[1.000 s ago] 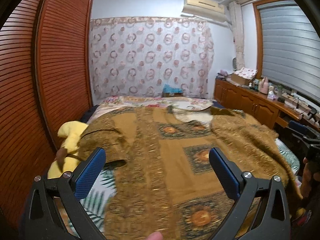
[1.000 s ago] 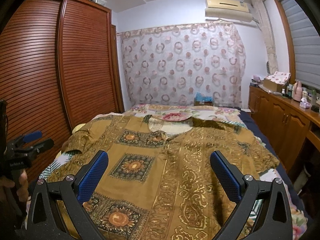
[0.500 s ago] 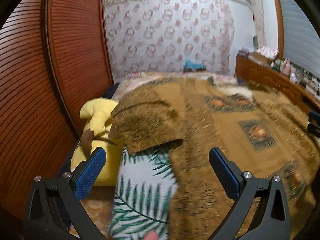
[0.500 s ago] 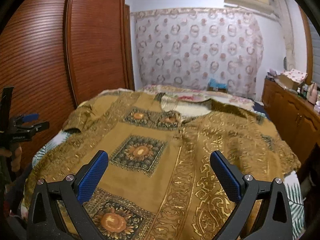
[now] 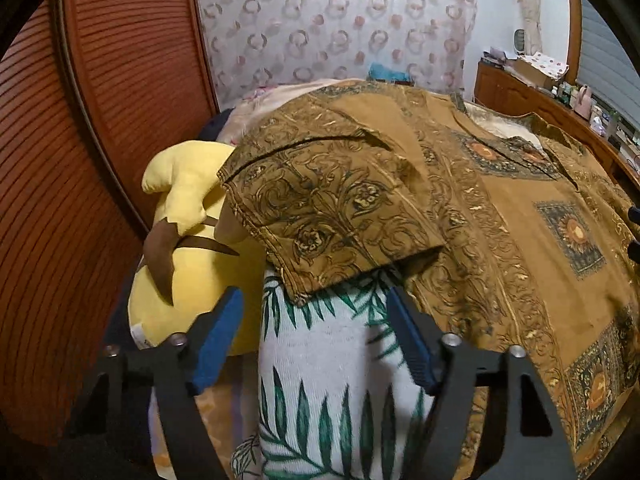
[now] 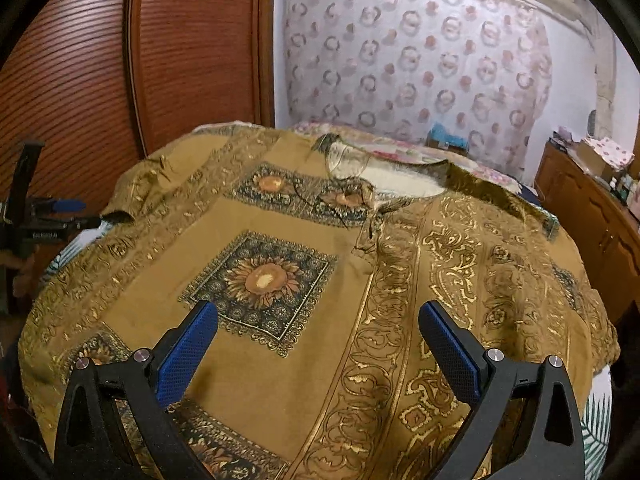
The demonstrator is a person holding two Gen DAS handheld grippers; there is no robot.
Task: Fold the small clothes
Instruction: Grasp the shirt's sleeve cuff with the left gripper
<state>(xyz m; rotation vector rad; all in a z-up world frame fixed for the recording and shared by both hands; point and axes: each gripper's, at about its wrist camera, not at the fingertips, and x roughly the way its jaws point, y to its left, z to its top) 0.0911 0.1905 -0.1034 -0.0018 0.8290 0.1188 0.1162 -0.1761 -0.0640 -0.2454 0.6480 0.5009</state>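
1. The shirt (image 6: pixel 304 264) lies spread flat on the bed, front side up, with the collar toward the far curtain (image 6: pixel 416 56).
2. Its cloth is mustard brown with gold scroll bands and dark square panels, each with a sunflower in the middle.
3. One short sleeve (image 5: pixel 332 204) reaches out over the bed edge and rests partly on a yellow plush toy (image 5: pixel 188 248).
4. Under the sleeve shows a white sheet (image 5: pixel 328 368) with green leaf prints; the weave looks ribbed.
5. The left gripper (image 5: pixel 314 320) has its jaws spread apart, just in front of the sleeve hem, holding nothing.
6. The right gripper (image 6: pixel 318 330) is above the lower part of the shirt, jaws spread wide, with nothing between the blue textured pads (image 6: pixel 188 352).
7. The wardrobe door (image 5: pixel 132 60) beside the bed is reddish wood with fine horizontal slats.
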